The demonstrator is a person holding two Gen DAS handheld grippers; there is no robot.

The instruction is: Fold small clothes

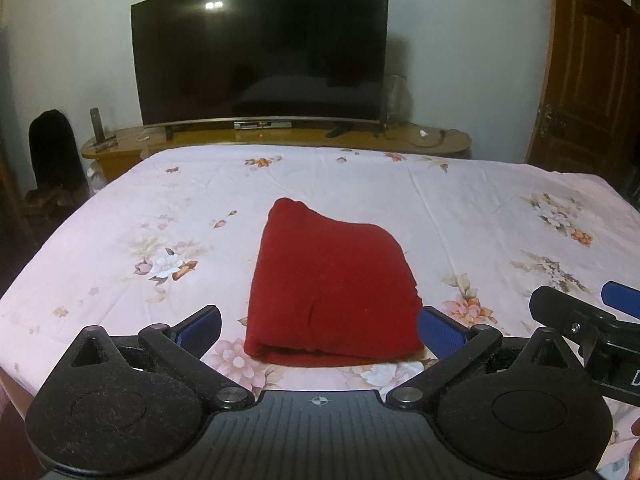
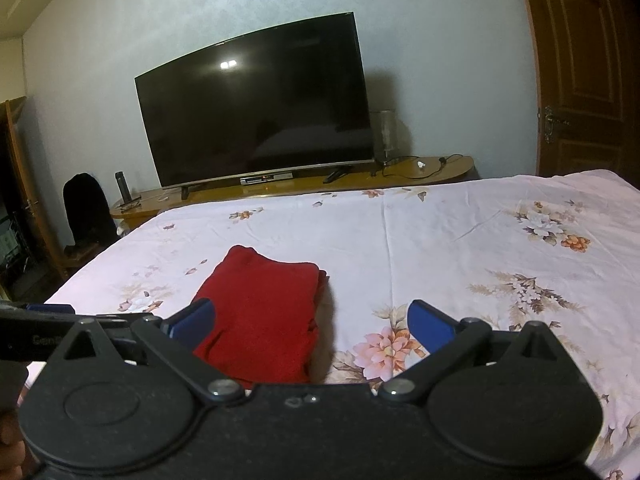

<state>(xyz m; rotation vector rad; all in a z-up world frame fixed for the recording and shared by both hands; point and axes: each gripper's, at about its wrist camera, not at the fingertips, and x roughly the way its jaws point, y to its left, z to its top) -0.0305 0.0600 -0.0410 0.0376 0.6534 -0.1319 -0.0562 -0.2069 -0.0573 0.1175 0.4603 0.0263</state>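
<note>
Red garment (image 1: 332, 280) lies folded into a compact block on the bed (image 1: 120, 208), near its close edge, with a rounded fold line facing me and stacked layers showing along its right side in the right wrist view.

Risks, as I judge them. (a) The far left corner rises into a hump, so the block is not square; a further fold made without flattening it would likely come out lopsided. (b) The layered right edge looks loose; if I pinch only the top layer there, the stack may peel open instead of moving as one. (c) The sheet is thin and creased; a tool pushed low under the fold could catch the sheet along with the cloth. (d) The two tools sit close together near the garment's right front corner, so a careless reach with both could bring them into collision.

Left tool (image 1: 320, 326): jaws wide apart, straddling the near end of the garment, holding nothing; the right pad (image 1: 438, 330) appears just beside the cloth, though I cannot tell whether it touches.

Right tool (image 2: 312, 320): jaws equally wide, empty, hovering over the garment's right edge and the bare sheet beside it.
</note>
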